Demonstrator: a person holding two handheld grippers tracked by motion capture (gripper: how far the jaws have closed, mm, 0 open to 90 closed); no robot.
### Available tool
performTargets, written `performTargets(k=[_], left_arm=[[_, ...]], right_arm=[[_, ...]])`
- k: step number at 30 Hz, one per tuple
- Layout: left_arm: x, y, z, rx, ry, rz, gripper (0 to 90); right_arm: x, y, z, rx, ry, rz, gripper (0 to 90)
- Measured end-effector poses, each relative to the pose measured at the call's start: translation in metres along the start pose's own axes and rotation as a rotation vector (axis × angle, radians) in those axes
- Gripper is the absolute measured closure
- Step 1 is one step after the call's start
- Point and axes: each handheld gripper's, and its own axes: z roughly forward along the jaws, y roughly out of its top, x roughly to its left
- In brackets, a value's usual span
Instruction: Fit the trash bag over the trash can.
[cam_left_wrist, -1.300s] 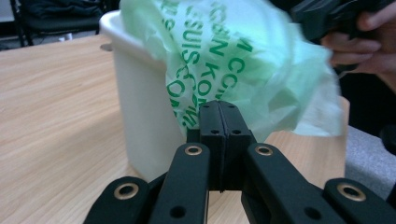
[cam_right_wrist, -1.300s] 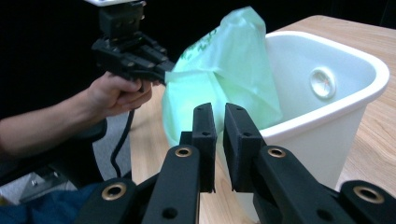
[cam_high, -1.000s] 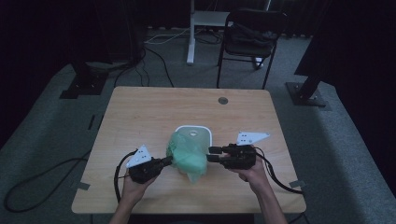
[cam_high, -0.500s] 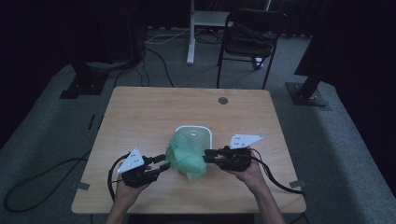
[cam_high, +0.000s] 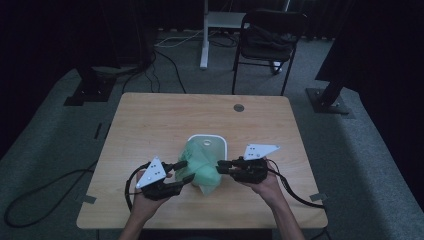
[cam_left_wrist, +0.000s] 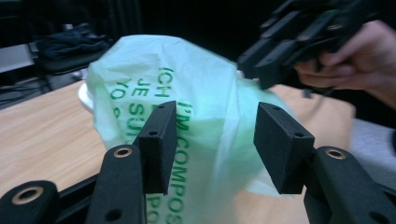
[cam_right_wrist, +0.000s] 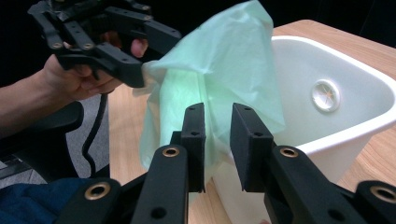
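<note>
A pale green compostable bag (cam_high: 200, 167) with green print is draped over the near end of a small white bin (cam_high: 220, 142) on the wooden table (cam_high: 150, 125). My left gripper (cam_high: 187, 171) is open at the bag's left side. In the left gripper view the bag (cam_left_wrist: 201, 84) lies between and just beyond the wide-apart jaws of that gripper (cam_left_wrist: 215, 140). My right gripper (cam_high: 220, 167) touches the bag's right side. In the right gripper view its jaws (cam_right_wrist: 217, 135) stand a narrow gap apart with a fold of the bag (cam_right_wrist: 219, 60) in it, next to the bin (cam_right_wrist: 355, 93).
A round grommet (cam_high: 238, 107) sits near the table's far edge. A black chair (cam_high: 267, 37) and a white post (cam_high: 204, 35) stand behind the table. Cables (cam_high: 30, 200) trail over the grey floor at the left, and black stand bases sit at both sides.
The left gripper has drawn slightly back toward the person and turned, its jaws now spread at the bag's left side. The right gripper has kept close to the bag's right side.
</note>
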Motion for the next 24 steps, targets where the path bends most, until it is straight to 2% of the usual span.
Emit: performTargets(k=[1,2,3,4,5,6,9,11,12,16,20,21,24], left_arm=[[0.000,0.000,0.000,0.000,0.000,0.000,55.5],[0.002,0.003,0.003,0.010,0.026,0.002,65.3],[0.002,0.003,0.003,0.010,0.026,0.002,72.5],[0.004,0.004,0.004,0.012,0.036,0.000,72.5],[0.007,0.005,0.003,0.002,0.040,-0.010,85.6],[0.012,0.007,0.002,0.000,0.053,-0.016,89.2],[0.017,0.008,0.000,-0.011,0.066,-0.032,90.0],[0.024,0.008,-0.004,-0.037,0.076,-0.074,90.0],[0.029,0.007,-0.009,-0.072,0.072,-0.110,90.0],[0.031,0.007,-0.018,-0.098,0.070,-0.121,90.0],[0.031,0.008,-0.019,-0.103,0.069,-0.117,90.0],[0.030,0.009,-0.020,-0.116,0.057,-0.123,90.0],[0.028,0.013,-0.020,-0.126,0.046,-0.119,90.0]], right_arm=[[0.000,0.000,0.000,0.000,0.000,-0.001,75.3],[0.000,0.000,0.000,0.001,0.001,-0.001,75.3],[0.000,0.000,0.000,0.001,0.001,-0.003,75.3],[0.000,0.000,0.000,0.001,0.001,-0.003,75.3],[0.001,0.000,0.000,0.001,-0.001,-0.007,75.3],[0.000,0.000,0.000,0.001,-0.001,-0.008,75.3],[0.000,0.000,0.000,0.003,0.001,-0.005,74.7],[0.000,0.000,0.000,0.003,0.000,-0.008,73.4],[0.000,0.001,0.000,0.003,-0.004,-0.006,72.4],[-0.001,0.003,-0.001,-0.015,-0.018,0.002,70.7],[-0.001,0.004,-0.001,-0.024,-0.015,0.007,69.5],[-0.002,0.006,0.003,-0.027,-0.017,0.013,63.8],[-0.002,0.008,0.008,-0.028,-0.016,0.019,56.6]])
